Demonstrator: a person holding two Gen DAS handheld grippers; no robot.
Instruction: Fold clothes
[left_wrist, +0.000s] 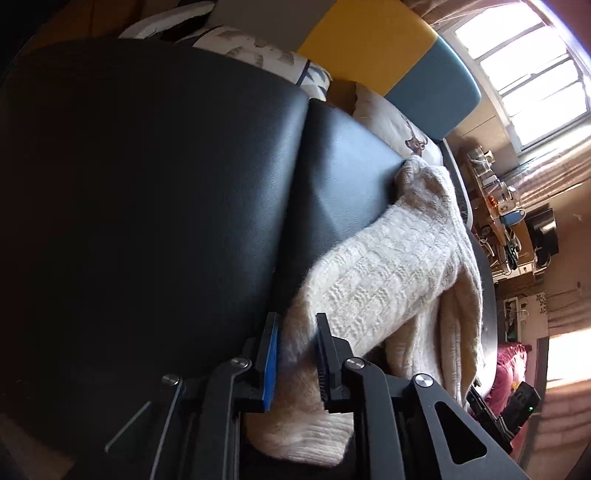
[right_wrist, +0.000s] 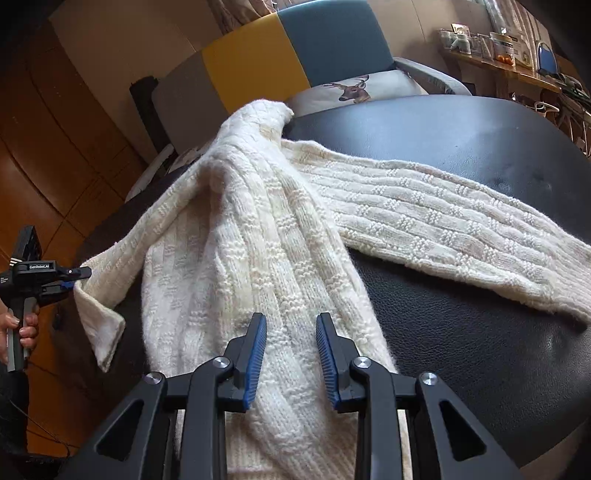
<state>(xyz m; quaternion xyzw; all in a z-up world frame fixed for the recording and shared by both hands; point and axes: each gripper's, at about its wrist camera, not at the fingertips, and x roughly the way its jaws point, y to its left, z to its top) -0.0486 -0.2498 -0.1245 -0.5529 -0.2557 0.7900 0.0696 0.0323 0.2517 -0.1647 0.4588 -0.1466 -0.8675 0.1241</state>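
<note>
A cream knitted sweater (right_wrist: 258, 221) is draped over a black leather surface (right_wrist: 480, 332), one sleeve (right_wrist: 461, 229) stretched out to the right. In the left wrist view my left gripper (left_wrist: 295, 317) is shut on a fold of the sweater (left_wrist: 388, 266) near the surface's edge. From the right wrist view this left gripper (right_wrist: 79, 278) holds the sweater's left edge lifted, with a hand (right_wrist: 22, 325) on its handle. My right gripper (right_wrist: 291, 317) stands open over the sweater's body, with fabric lying between its spread fingers.
Behind the black surface (left_wrist: 147, 184) stands a sofa with yellow and blue panels (right_wrist: 251, 62) and a deer-print cushion (right_wrist: 351, 90). A cluttered shelf (right_wrist: 498, 48) is at the far right. Wooden panelling (right_wrist: 55, 147) lies to the left, and a bright window (left_wrist: 528, 70) is beyond.
</note>
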